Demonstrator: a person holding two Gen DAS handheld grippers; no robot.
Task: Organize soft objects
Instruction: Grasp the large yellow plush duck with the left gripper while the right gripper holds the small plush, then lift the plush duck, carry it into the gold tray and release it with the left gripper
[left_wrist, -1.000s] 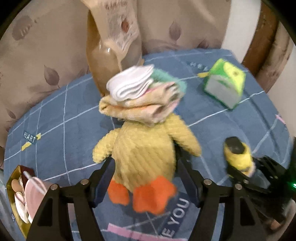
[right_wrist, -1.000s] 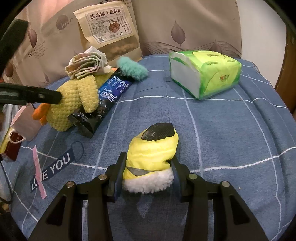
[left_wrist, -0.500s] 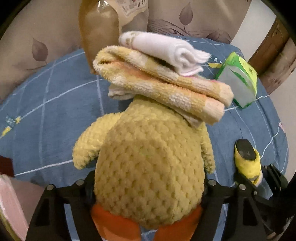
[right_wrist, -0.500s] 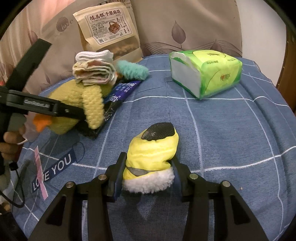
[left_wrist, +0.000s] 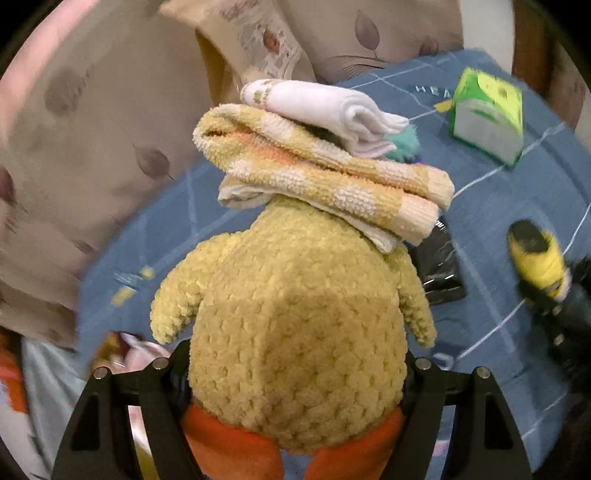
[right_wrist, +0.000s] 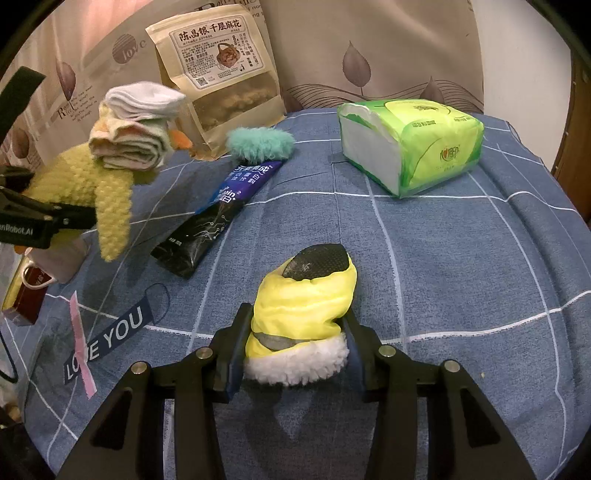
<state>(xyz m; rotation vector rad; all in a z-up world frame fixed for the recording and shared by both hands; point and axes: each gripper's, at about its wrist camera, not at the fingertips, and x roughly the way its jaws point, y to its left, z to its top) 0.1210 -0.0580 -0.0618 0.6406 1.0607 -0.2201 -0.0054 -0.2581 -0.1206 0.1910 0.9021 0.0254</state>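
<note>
A yellow plush duck (left_wrist: 295, 332) with orange feet fills the left wrist view, and my left gripper (left_wrist: 295, 373) is shut on its lower body. A folded yellow towel (left_wrist: 321, 177) and a folded white cloth (left_wrist: 321, 107) lie stacked on its head. In the right wrist view the duck (right_wrist: 74, 173) hangs at the far left in the left gripper (right_wrist: 44, 218), clear of the cover. My right gripper (right_wrist: 295, 325) is shut on a yellow slipper (right_wrist: 306, 295) with a white fleece cuff and a black sole, resting on the bed.
On the blue checked bed cover (right_wrist: 461, 258) lie a green tissue pack (right_wrist: 410, 147), a teal fluffy piece (right_wrist: 258, 144), a dark sachet (right_wrist: 218, 206) and a "LOVE YOU" strap (right_wrist: 107, 339). A snack bag (right_wrist: 221, 77) leans on the patterned cushion behind. A red mug (right_wrist: 29, 291) sits at the left edge.
The left gripper closed in on the duck and raised it off the sachet, toward the left, with the towels still on its head. The right gripper and slipper have not moved.
</note>
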